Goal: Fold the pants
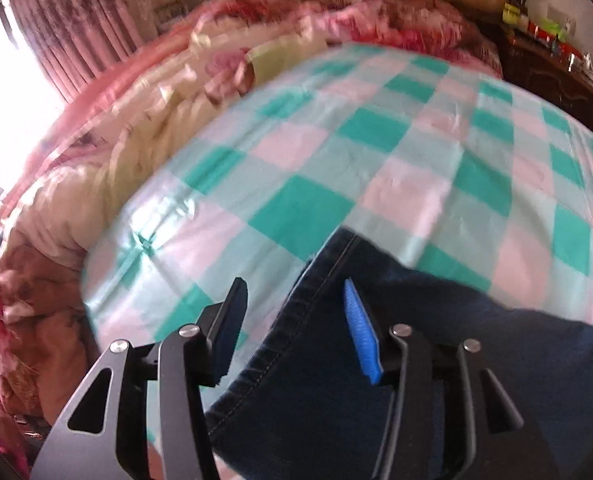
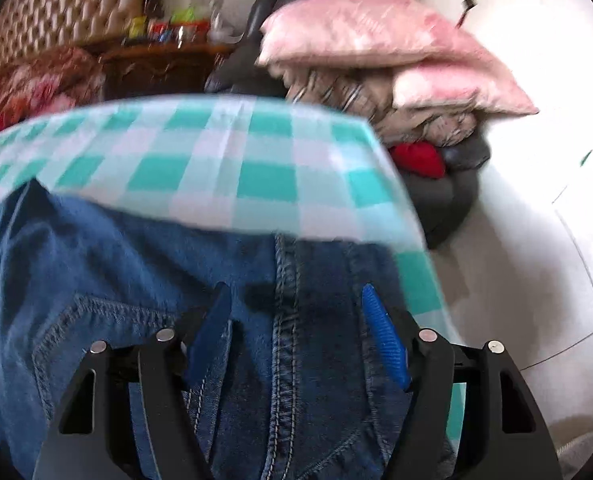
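Left claw point(image 1: 294, 312) gapes over pants' point(image 1: 376, 360) seamed edge; right claw point(image 2: 294, 320) spread wide, straddling the seam, gripping nothing.

Dark blue denim pants point(image 2: 144, 248) lie spread on the bed, close to its edge. There's a stitched seam running up the middle, a curved pocket edge to one side, and the fabric looks rumpled, with light contrast stitching showing.

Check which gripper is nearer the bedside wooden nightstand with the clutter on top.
Right, judging by view. The right gripper is over the blue denim jeans by the bed's nightstand-side edge; the nightstand appears farther from the left gripper.
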Demonstrator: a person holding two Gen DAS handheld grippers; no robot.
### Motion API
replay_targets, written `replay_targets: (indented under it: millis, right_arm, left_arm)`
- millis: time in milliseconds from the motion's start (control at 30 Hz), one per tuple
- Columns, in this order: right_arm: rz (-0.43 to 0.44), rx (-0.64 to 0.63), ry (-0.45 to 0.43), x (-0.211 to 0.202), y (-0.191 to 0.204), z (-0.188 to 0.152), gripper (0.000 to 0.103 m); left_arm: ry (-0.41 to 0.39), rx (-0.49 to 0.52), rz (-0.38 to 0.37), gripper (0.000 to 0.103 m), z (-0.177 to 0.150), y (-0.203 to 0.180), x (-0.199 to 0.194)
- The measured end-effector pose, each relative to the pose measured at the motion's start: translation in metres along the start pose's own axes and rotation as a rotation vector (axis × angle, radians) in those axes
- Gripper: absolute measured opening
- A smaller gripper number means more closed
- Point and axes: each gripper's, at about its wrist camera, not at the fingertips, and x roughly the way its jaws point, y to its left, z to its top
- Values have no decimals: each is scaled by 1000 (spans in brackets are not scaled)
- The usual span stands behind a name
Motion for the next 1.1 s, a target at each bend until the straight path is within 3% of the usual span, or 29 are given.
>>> replay_targets:
  millis: [100,200,333,400,567,667,733,967,1100]
  right_arm:
    - [-56,-7,-22,1,-2,0,70]
    - [-77,11,34,16,-9,-2,70]
    - [-92,-19,42,23,-8,-10,70]
    - [-111,-14,22,17,-8,-12,70]
    - [-116,-5,-98,-45,9,-11,71]
    - [-99,5,-146,-80,26,-10,72]
    - [-72,7,-159,-99,40,-10,72]
    - [-13,-32,-186,-133,86,-11,72]
    - [12,-43,-175,-138,105,-13,72]
  left_arm:
    - [-82,10,-93,53,-4,-12,-33]
    - [-152,20,-227,55,-25,-33,-74]
    - [-146,35,-405,55,-67,-63,-111]
    - [-116,24,-450,55,-86,-72,-117]
    - [-35,-71,-467,55,-137,-64,-109]
    - [-38,-3,-395,55,-160,-71,-108]
    - [-48,41,-360,55,-166,-75,-107]
    - [-15,90,-341,59,-168,-73,-90]
    - [-25,41,-365,59,-165,-57,-93]
